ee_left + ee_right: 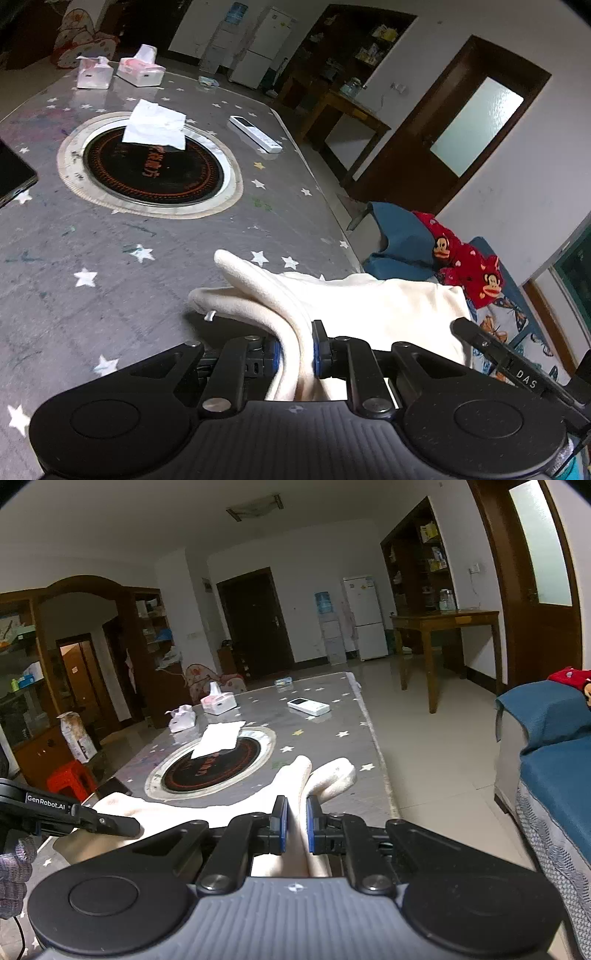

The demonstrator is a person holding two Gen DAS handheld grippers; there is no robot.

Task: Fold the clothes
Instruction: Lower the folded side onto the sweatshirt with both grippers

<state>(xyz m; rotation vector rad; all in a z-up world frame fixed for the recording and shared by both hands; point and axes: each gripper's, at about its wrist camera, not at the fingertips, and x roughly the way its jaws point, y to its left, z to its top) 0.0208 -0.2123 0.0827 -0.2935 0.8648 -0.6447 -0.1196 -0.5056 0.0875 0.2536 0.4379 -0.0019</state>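
A cream-white garment (354, 306) is stretched between my two grippers above the near end of the grey star-patterned table (110, 251). My left gripper (297, 347) is shut on a bunched edge of it, and thick folds stick out past the fingers. My right gripper (294, 823) is shut on the other edge of the garment (295, 775), with two rounded folds poking forward. The right gripper shows at the right of the left wrist view (491, 347). The left gripper shows at the left of the right wrist view (92, 818).
A round black hotplate (151, 166) is set in the table with a white paper (155, 125) on it. A white remote (255, 133) and two tissue boxes (140, 70) lie farther back. A dark tablet (11, 173) is at the left edge. A blue sofa (554, 738) holding red clothes (465, 266) stands right.
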